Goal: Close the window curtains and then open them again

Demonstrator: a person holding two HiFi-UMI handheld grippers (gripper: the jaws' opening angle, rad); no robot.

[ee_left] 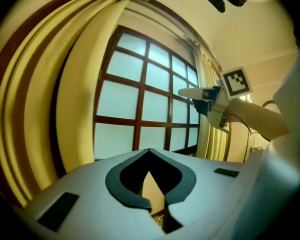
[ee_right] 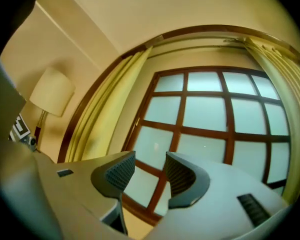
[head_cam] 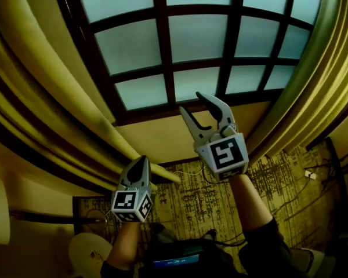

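Left tongs (head_cam: 140, 167): clenched on nothing, tips meeting.
Right tongs (head_cam: 192, 104): released, empty (only window (head_cam: 197, 45) panes show through the gap).
Curtains: left curtain (head_cam: 23, 97) and right curtain (head_cam: 313, 80) gathered at either side of the window, glass uncovered.

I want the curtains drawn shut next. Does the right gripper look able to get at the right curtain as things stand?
Probably yes. The right gripper is open and empty, and nothing stands between it and the right curtain gathered beside the window. It does not touch the fabric yet.
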